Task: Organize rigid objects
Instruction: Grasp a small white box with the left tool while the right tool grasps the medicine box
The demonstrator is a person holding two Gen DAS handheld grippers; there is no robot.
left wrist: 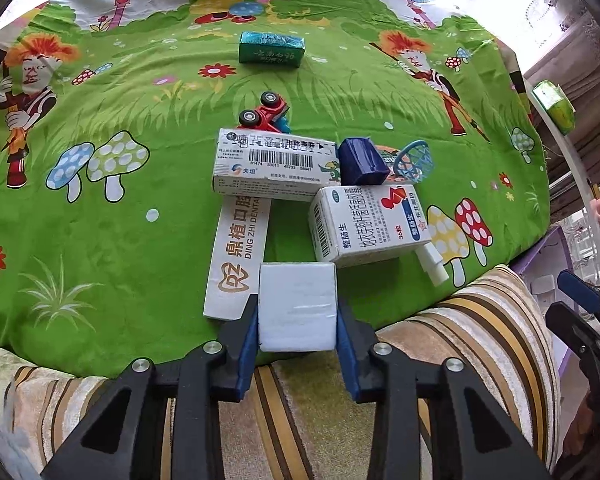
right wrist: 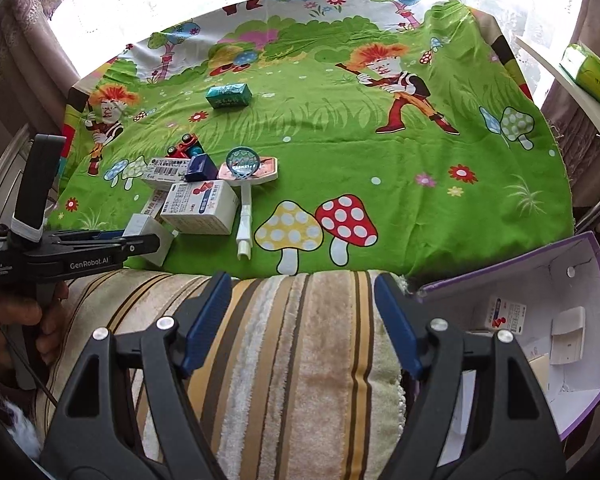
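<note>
Nearest, a striped towel in tan, brown and cream covers the front edge of the desk. Right tool hangs over it, blue pads spread wide, nothing between them. At its right side stands an open purple-edged box, white inside, with a few small cartons lying on its floor.

Left tool is at the near edge of the green cartoon sheet, its pads pinching a plain white box from both sides. A hand grips the tool's handle, seen at the left edge of the right-wrist view.

Just past the white box sits the clutter: a long white dental carton lying flat, a medicine box tilted beside it, a barcode carton across their far ends. A dark blue block touches the barcode carton's right end; a toy hoop with a white handle lies just right of the pile. A red toy car lies upturned behind the barcode carton.

Further out, alone on the sheet, a teal packet.

Sheet print: mushrooms, flowers, orange-haired figures, trees. Beyond the desk, bright window with lace curtains; a white shelf at right carries a green tissue pack.
</note>
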